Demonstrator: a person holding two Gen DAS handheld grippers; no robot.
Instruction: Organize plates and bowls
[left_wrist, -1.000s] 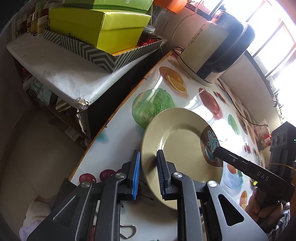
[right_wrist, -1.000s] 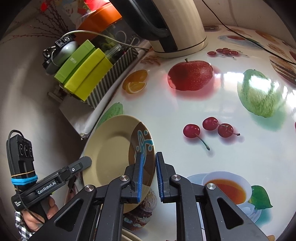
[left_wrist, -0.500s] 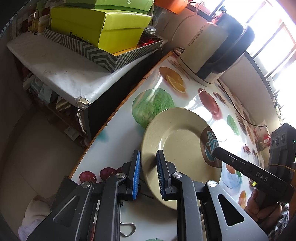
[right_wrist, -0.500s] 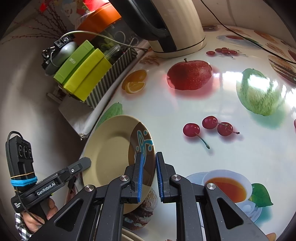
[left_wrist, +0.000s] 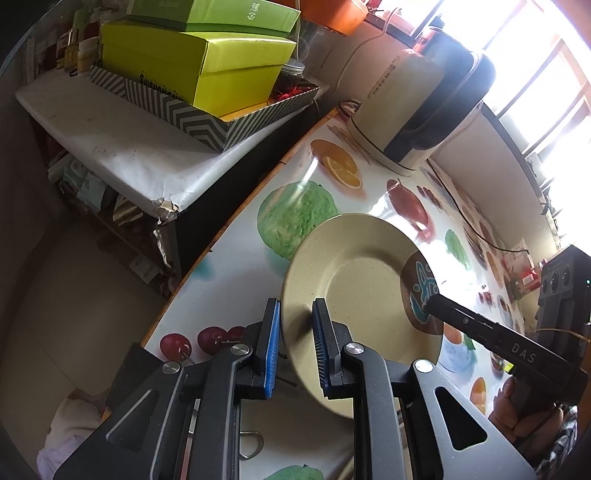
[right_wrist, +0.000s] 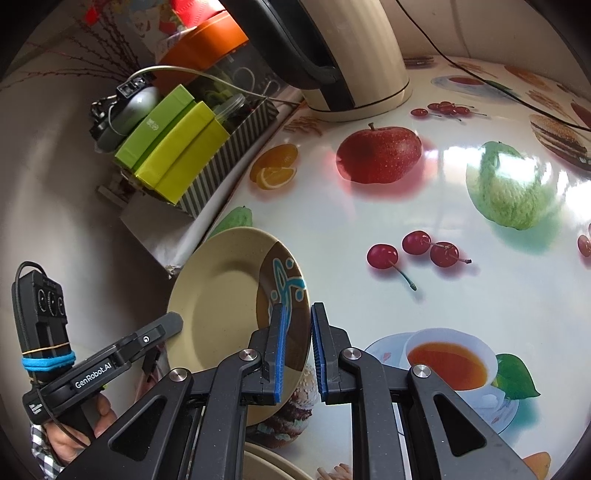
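Note:
A beige plate (left_wrist: 364, 280) with a brown patch and a blue pattern hangs tilted above the fruit-print table; it also shows in the right wrist view (right_wrist: 225, 302). My left gripper (left_wrist: 295, 347) is shut on its plain rim. My right gripper (right_wrist: 297, 354) is shut on the opposite rim at the brown patch. In the left wrist view the right gripper's finger (left_wrist: 476, 325) reaches the plate from the right. In the right wrist view the left gripper's finger (right_wrist: 147, 338) reaches it from the left. Another beige rim (right_wrist: 273, 461) shows below my right gripper.
A cream and black kettle (left_wrist: 421, 107) stands at the back of the table (right_wrist: 369, 214). Left of the table edge, a lower shelf (left_wrist: 122, 147) holds a striped tray with yellow-green boxes (left_wrist: 207, 70). A cable (right_wrist: 480, 74) runs along the back.
The plate, held by both grippers, has shifted only slightly; the right gripper's view has edged a little forward over the table. Both grips are unchanged.

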